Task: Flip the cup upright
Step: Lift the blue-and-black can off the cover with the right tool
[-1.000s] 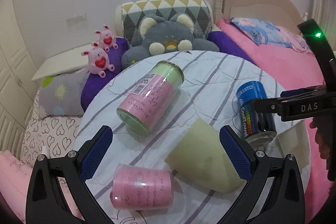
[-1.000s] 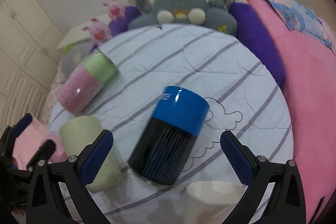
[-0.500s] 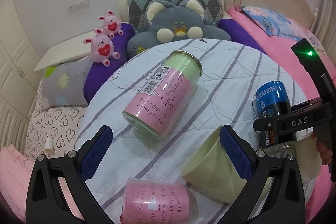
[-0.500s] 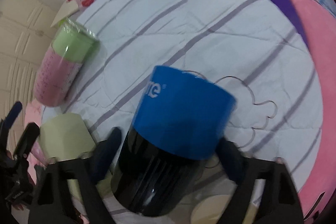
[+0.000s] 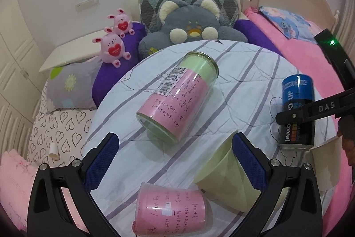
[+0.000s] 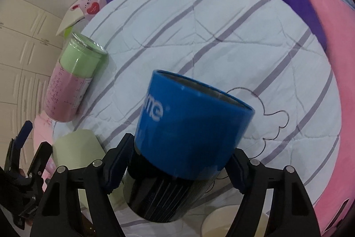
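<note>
Bedspread point(image 6: 221, 37) — blue cup point(image 6: 190, 137) now raised

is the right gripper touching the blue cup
Touching: the right wrist view shows the right gripper with both pads pressed against the blue cup sides.

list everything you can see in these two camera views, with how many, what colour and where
blue and black cup: 1, between the right hand-held gripper's fingers
glass jar: 1, pink and green, on its side, mid table
pink cup: 1, on its side, near edge
pale green cup: 1, on its side, by the pink cup
striped tablecloth: 1, white and purple
pink bunny plush: 2, behind table
grey plush: 1, behind table
left hand-held gripper: open
right hand-held gripper: shut on cup
</note>
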A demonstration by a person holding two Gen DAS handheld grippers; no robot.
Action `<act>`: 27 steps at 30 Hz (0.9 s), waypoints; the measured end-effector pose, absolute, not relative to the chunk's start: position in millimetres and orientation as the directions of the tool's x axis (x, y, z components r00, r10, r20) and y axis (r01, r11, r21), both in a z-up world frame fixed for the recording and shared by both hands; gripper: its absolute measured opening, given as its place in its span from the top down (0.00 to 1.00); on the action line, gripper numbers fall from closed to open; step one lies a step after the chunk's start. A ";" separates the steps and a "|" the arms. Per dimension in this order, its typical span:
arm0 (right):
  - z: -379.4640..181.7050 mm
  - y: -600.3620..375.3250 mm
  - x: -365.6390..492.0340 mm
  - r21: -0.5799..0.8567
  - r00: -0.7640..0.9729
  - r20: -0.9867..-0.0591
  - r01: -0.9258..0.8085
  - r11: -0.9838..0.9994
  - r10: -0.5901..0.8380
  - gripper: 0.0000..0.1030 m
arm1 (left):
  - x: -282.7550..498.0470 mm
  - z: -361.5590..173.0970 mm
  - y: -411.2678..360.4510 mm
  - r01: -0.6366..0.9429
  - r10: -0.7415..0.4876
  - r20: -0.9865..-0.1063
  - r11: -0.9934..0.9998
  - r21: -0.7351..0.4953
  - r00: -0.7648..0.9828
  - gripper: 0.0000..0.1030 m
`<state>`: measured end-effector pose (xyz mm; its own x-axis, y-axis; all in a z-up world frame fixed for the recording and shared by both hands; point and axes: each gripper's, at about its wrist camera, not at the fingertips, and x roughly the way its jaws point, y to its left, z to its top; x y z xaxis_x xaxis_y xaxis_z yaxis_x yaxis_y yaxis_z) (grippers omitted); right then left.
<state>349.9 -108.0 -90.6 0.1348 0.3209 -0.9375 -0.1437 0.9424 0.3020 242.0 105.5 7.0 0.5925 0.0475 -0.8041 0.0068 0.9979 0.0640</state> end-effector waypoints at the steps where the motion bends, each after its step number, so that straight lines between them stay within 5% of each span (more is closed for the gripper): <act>1: -87.5 -106.8 349.9 0.298 0.141 -0.937 -0.146 0.943 0.318 0.26 | 241.3 7.5 105.4 0.007 0.048 -0.804 0.998 0.065 0.593 0.00; 27: -31.2 -117.2 282.2 0.327 0.137 -0.920 -0.252 0.911 0.368 0.28 | 176.0 46.3 104.4 -0.004 0.066 -0.739 0.996 0.085 0.670 0.00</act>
<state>282.2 -117.2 -31.2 0.1368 0.3678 -0.9198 -0.2522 0.9109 0.3267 176.0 104.4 46.3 0.6702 0.0658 -0.7392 -0.0040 0.9964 0.0851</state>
